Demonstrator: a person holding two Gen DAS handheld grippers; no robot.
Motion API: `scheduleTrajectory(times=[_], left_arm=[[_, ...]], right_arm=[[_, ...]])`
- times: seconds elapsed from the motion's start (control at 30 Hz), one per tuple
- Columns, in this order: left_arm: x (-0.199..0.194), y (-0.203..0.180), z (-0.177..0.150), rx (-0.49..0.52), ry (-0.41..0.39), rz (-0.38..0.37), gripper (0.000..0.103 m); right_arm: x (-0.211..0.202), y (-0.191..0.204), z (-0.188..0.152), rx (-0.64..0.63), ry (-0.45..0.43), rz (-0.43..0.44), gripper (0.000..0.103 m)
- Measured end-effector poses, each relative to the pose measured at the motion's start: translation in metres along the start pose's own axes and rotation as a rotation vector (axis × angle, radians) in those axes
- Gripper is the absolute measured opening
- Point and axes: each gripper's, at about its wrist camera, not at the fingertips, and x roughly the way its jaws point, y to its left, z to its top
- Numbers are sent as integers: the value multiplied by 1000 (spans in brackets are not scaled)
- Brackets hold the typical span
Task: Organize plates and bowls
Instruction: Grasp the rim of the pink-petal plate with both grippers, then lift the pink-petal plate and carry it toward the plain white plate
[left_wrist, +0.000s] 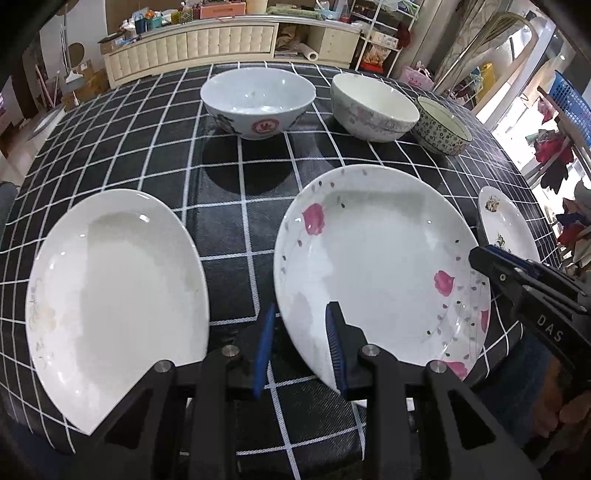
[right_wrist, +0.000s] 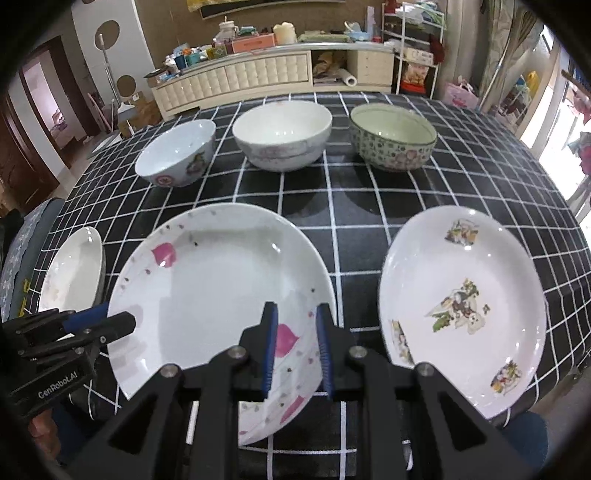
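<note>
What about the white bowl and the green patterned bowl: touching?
Apart. The right wrist view shows tablecloth between the white bowl and the green patterned bowl.

Checked tablecloth (left_wrist: 229, 236): 3 plates (left_wrist: 118, 291), 3 bowls (left_wrist: 258, 101)
</note>
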Motion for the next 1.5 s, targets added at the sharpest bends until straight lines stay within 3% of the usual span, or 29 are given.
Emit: scheduleTrajectory(times=[0.37, 0.47, 0.67, 0.83, 0.97, 1.13, 1.43, 1.5], left_arm=[[20, 0, 2, -10, 34, 12, 25], [22, 0, 4, -14, 27, 0, 21], [23, 1, 6, -13, 24, -3, 20], [22, 0, 6, -6, 25, -1, 20], [23, 0, 6, -5, 23, -2, 20], [23, 0, 6, -1, 22, 2, 20], [24, -1, 7, 7, 20, 7, 20], [24, -1, 7, 11, 20, 6, 20]], right_arm=[[15, 4, 1, -12, 37, 33, 25], [19, 5, 1, -16, 48, 43, 25], [26, 7, -1, -11, 64, 76, 11], [25, 10, -2, -8, 66, 92, 8], [7, 6, 3, -23, 1, 43, 8], [-3, -4, 8, -47, -16, -32, 8], [-3, -6, 10, -35, -4, -26, 9], [-4, -7, 10, -38, -7, -36, 14]])
